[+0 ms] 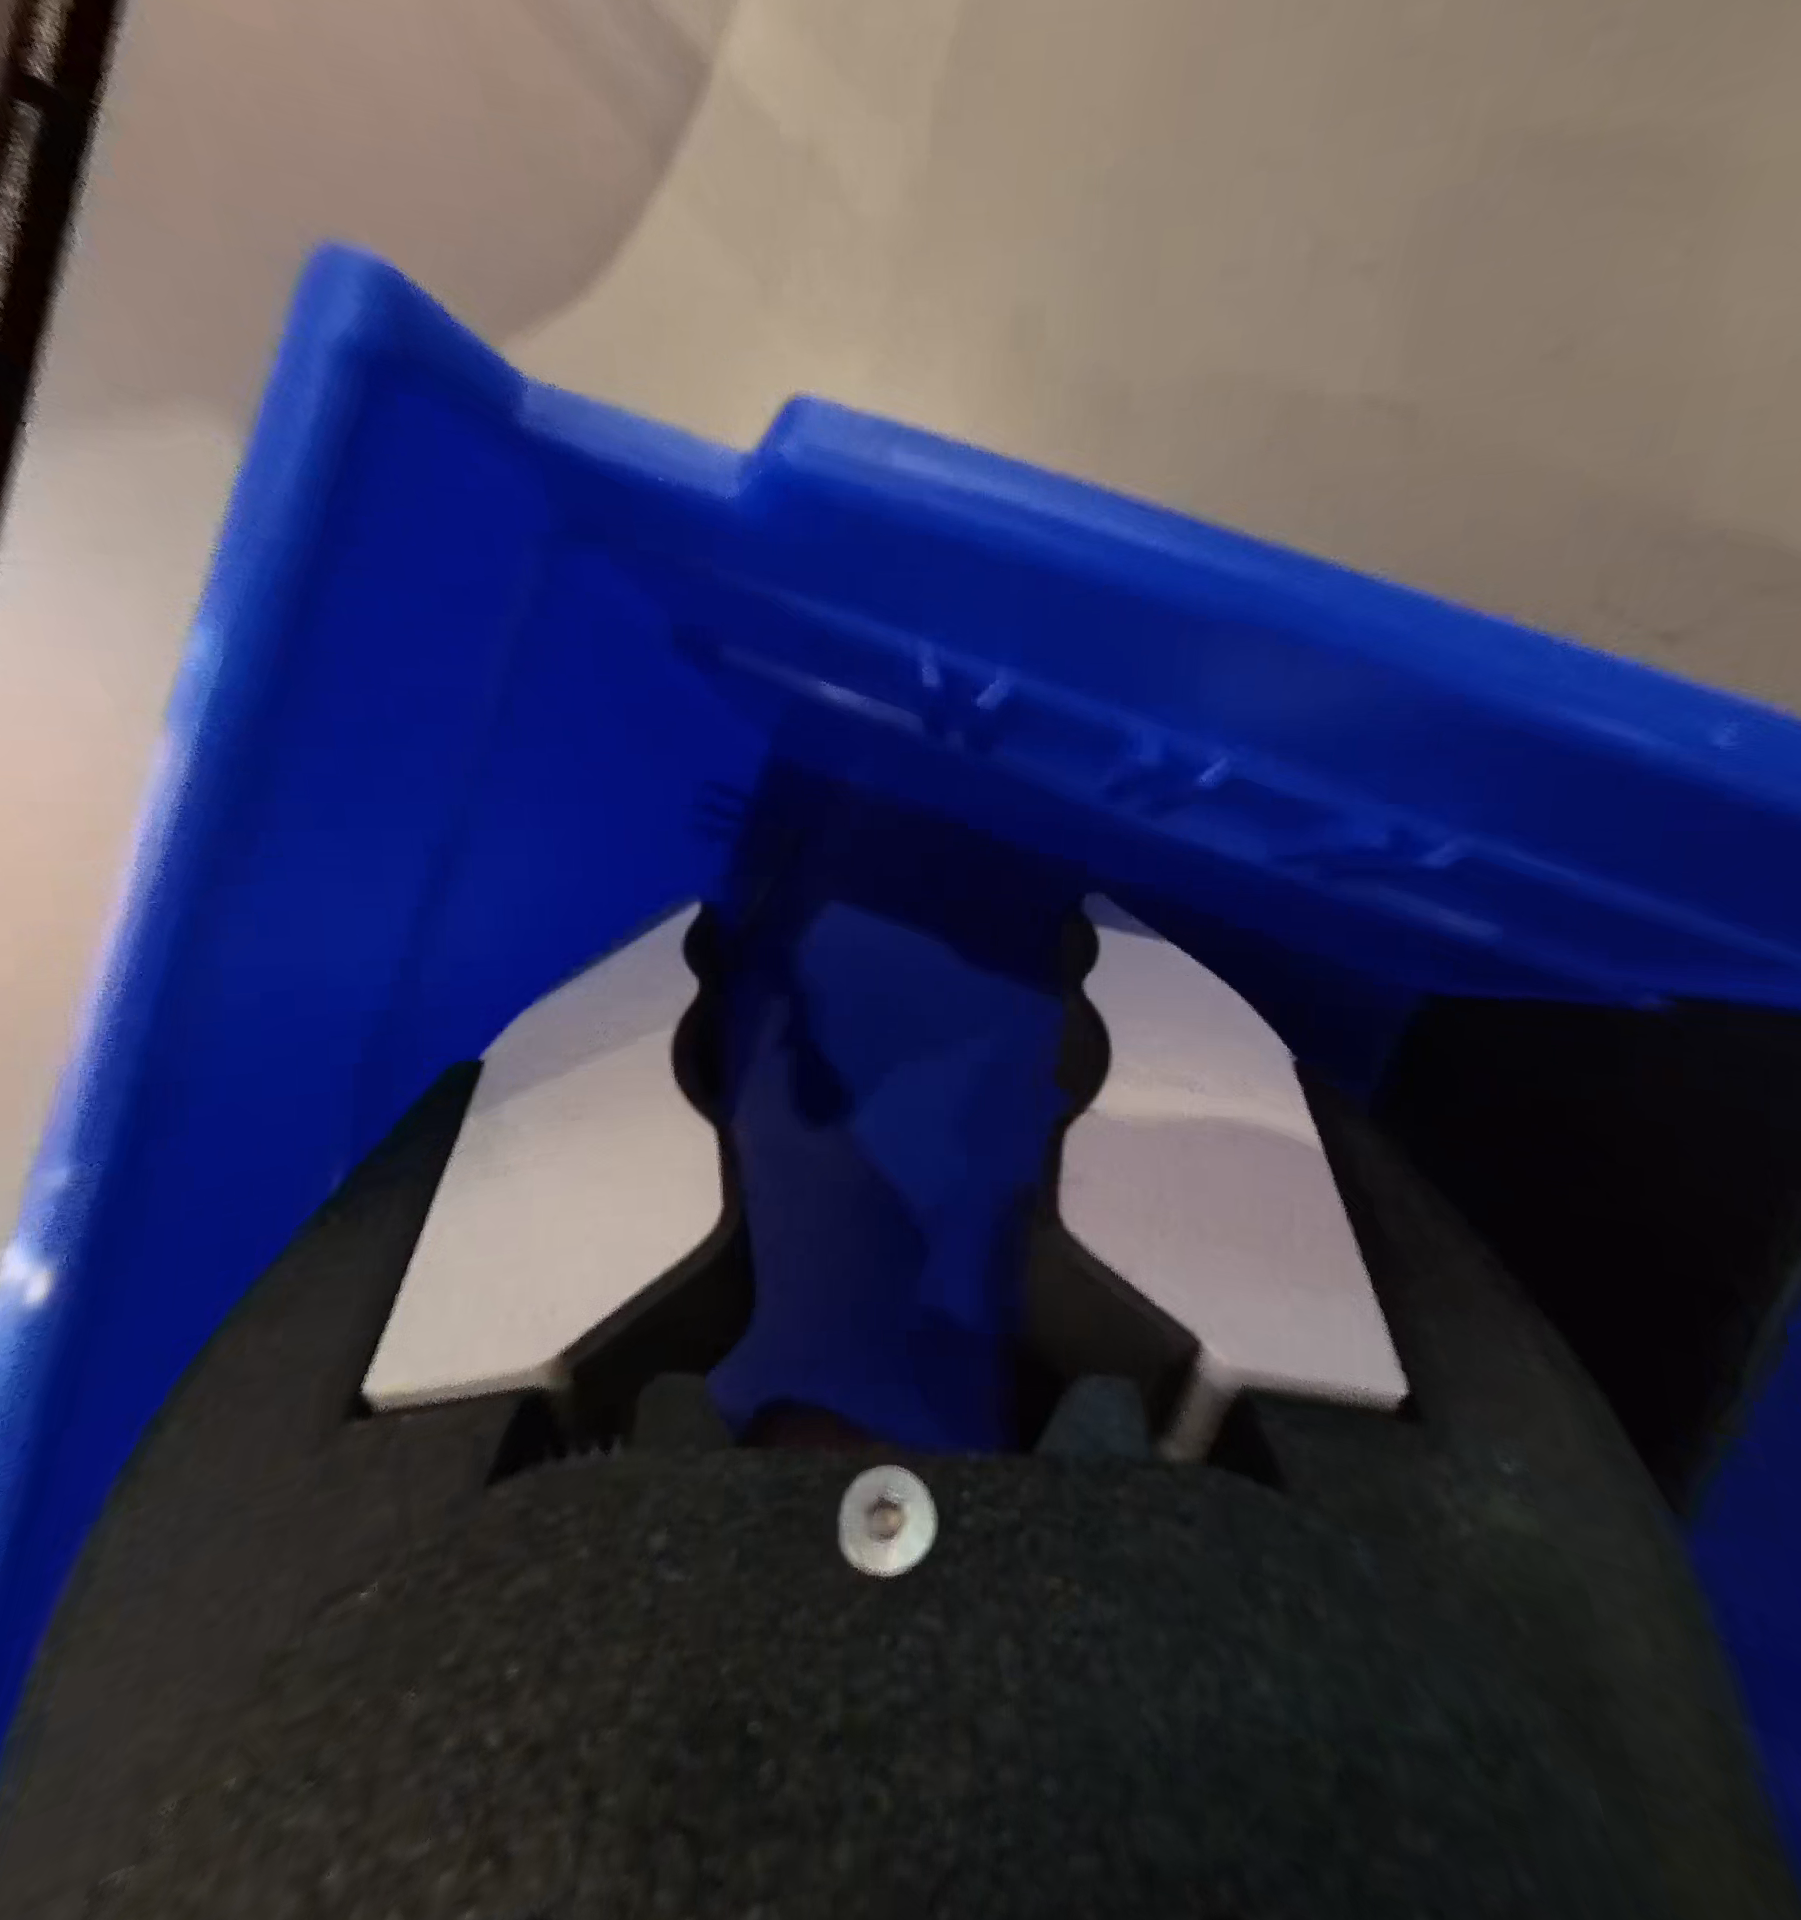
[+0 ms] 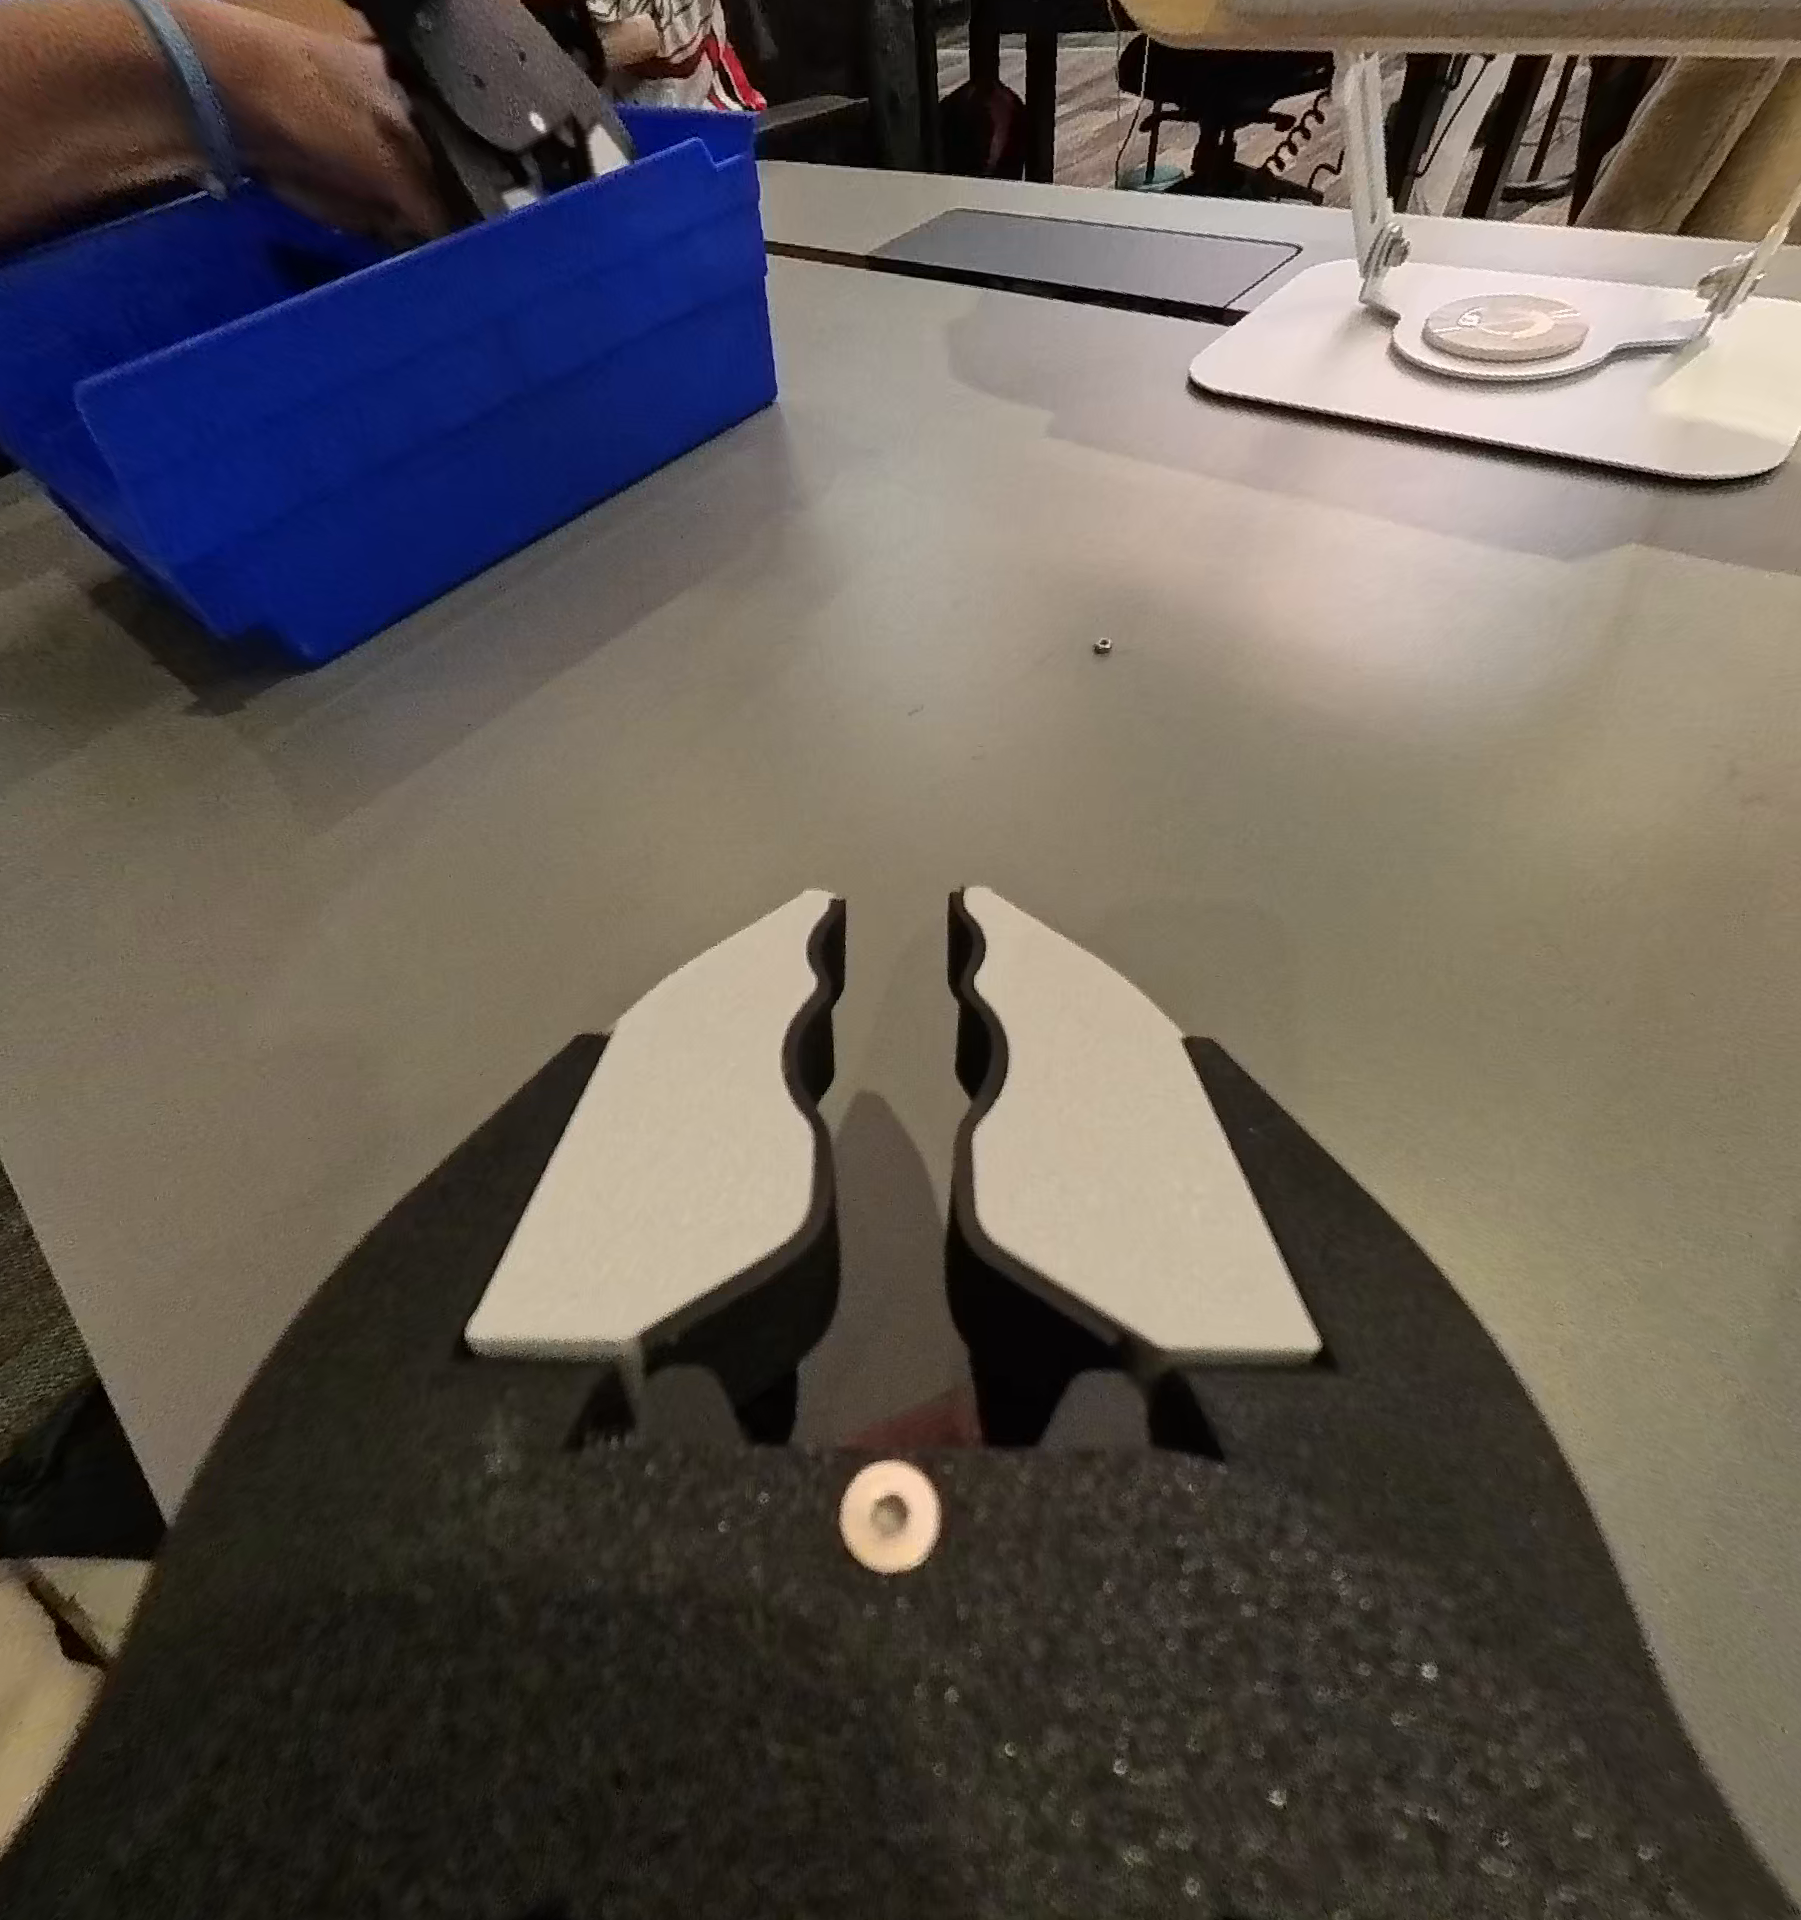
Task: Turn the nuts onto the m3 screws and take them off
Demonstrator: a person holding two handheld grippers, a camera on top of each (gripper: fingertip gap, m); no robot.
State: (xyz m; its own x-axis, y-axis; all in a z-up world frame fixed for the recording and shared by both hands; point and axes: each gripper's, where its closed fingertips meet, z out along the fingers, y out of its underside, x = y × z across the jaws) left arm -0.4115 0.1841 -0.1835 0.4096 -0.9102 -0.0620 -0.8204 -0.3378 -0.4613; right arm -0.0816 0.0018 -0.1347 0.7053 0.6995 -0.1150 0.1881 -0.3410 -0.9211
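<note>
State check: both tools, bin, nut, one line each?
Left tool: open, tips down inside the bin, nothing visibly held.
Right tool: open, empty, over bare table.
Blue bin: upright on table, contents hidden.
Nut: loose on table, apart from both tools.

Left claw (image 1: 891,997): black grainy body, two pale grey finger plates with wavy black inner pads, one silver screw (image 1: 888,1536) centred just behind the fingers. Right claw (image 2: 896,935): same build, same screw (image 2: 890,1522). Thin blue-grey wristband (image 2: 195,114) on the person's left wrist.
</note>
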